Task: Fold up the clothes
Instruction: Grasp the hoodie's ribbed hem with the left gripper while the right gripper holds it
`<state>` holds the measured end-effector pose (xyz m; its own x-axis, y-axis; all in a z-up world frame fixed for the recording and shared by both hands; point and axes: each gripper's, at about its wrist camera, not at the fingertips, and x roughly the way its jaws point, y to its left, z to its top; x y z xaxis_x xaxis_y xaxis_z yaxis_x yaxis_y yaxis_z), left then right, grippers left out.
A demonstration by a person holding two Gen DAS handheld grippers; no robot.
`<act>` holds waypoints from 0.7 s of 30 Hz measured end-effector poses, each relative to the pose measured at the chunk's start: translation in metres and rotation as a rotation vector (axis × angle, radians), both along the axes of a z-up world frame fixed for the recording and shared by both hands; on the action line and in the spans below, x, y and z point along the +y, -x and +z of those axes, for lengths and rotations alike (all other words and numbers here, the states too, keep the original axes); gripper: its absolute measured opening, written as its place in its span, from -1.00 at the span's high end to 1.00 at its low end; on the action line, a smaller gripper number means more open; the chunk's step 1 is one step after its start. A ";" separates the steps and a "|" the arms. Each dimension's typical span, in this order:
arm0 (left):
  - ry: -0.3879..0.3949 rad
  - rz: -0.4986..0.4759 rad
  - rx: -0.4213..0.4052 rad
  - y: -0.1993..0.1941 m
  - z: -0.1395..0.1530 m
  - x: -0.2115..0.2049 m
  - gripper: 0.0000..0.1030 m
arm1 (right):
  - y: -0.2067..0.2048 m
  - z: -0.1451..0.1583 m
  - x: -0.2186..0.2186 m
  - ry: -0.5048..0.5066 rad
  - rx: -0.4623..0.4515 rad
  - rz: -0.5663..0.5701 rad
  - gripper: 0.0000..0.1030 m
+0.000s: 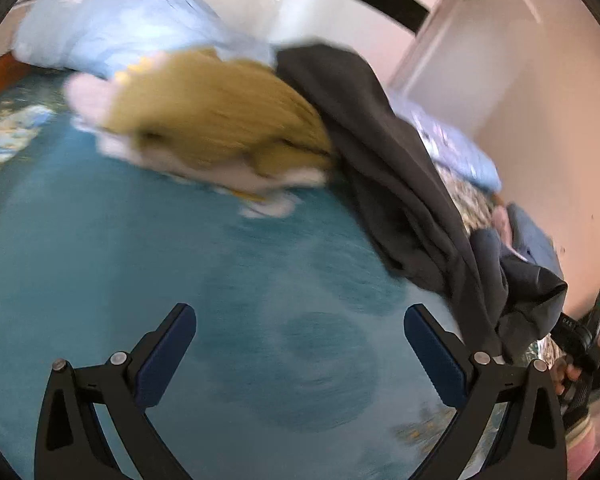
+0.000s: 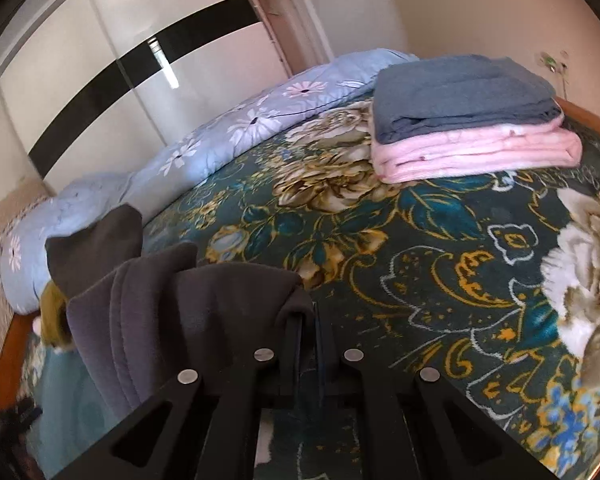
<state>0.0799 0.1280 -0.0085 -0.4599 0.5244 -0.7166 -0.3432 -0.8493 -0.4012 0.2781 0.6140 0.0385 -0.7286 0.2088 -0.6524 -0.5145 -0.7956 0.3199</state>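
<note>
Where the right gripper (image 2: 308, 320) has its jaws clamped together, a fold of the dark grey garment (image 2: 188, 312) is pinched between them, thick and ribbed at its hem, draped over the floral bedspread (image 2: 420, 260). In the left wrist view the left gripper (image 1: 300, 356) is seen with jaws wide apart and nothing between them, and the garment (image 1: 380, 140) is stretched across the bed beside a mustard-yellow piece (image 1: 220, 120). Only the right view shows, farther off, a folded grey-blue item (image 2: 460, 92) stacked on a pink one (image 2: 480, 152).
</note>
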 end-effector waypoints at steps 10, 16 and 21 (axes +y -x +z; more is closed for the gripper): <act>-0.159 0.056 -0.270 0.036 -0.043 0.093 -0.91 | -0.007 -0.006 0.005 -0.010 0.039 0.064 0.88; -0.245 0.102 -0.354 0.043 -0.052 0.111 -0.59 | -0.008 -0.011 0.008 0.009 0.073 0.075 0.88; -0.263 0.145 -0.377 0.044 -0.056 0.121 -0.11 | -0.009 -0.018 0.011 0.036 0.091 0.073 0.88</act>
